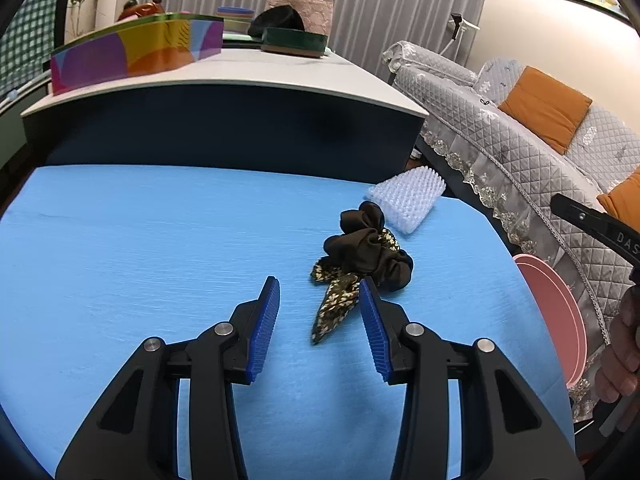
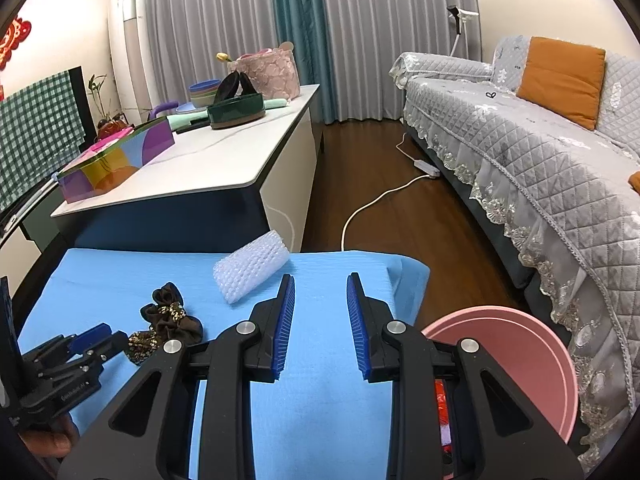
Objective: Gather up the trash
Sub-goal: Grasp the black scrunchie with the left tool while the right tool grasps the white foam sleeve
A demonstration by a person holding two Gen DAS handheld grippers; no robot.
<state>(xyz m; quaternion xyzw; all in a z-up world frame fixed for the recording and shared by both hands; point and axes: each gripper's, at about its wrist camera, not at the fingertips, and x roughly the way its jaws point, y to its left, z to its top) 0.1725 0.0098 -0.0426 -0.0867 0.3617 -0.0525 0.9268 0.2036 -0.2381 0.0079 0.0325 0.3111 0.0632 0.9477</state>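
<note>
Trash on the blue foam-covered surface (image 1: pixel 120 240) amounts to two pieces: a dark brown fabric scrunchie with a gold-flecked patterned tail (image 1: pixel 362 264) lying toward the right edge, and a white bubble-wrap piece (image 1: pixel 406 198) just beyond it near the far right corner, close to the scrunchie though whether they touch is hard to tell. The left gripper (image 1: pixel 319 298) is released, its blue ribbed pads apart; the tip of the patterned tail lies between them, and the right-hand pad overlaps the tail in the picture, so contact there cannot be settled. The right gripper (image 2: pixel 321 294) also stands released, with only bare blue surface between its pads, near the right edge and just in front of the bubble wrap. A round pink plastic bin (image 2: pixel 520 356) sits beyond the right edge, its lower part cut off by the gripper body; something red shows inside but is too hidden to name. In the left wrist view only the bin's rim shows, and a hand (image 1: pixel 620 356) on the right gripper's handle is cropped by the frame. A grey quilted sofa (image 2: pixel 520 152) stands behind the bin.
</note>
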